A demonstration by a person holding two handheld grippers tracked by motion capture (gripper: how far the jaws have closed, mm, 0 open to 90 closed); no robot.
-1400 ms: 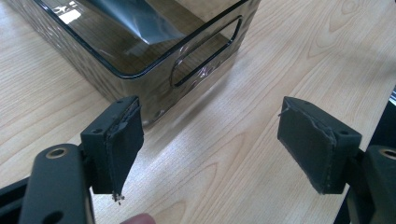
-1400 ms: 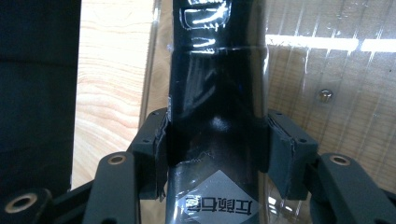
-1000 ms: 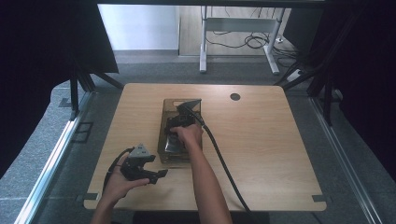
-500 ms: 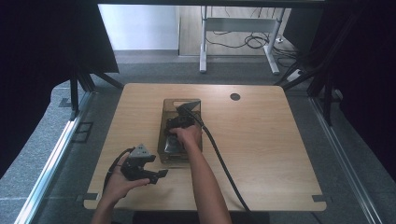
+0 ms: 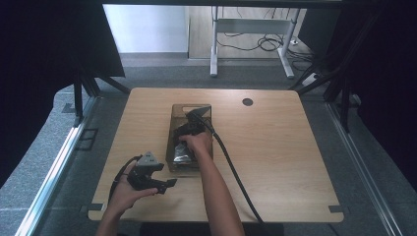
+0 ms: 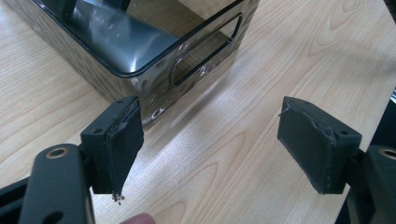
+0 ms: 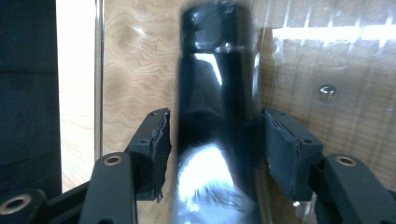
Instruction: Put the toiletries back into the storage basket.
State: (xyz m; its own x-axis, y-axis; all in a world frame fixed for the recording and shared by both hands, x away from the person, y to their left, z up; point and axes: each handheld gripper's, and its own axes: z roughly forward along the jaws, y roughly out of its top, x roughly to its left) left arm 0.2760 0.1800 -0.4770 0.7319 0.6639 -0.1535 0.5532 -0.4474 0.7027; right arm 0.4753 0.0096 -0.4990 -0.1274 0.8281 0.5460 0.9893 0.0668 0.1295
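A clear smoky plastic bin stands in the middle of the wooden table. My right gripper reaches down into it. In the right gripper view a glossy black bottle with a black cap stands between the jaws of that gripper. The jaws have just been opening, and a thin gap shows on each side of the bottle. My left gripper hovers near the table's front left, open and empty, just off a corner of the bin.
A round cable hole sits at the table's back right. The right gripper's cable trails over the table toward the front edge. Beyond the table stands a white metal frame with floor cables.
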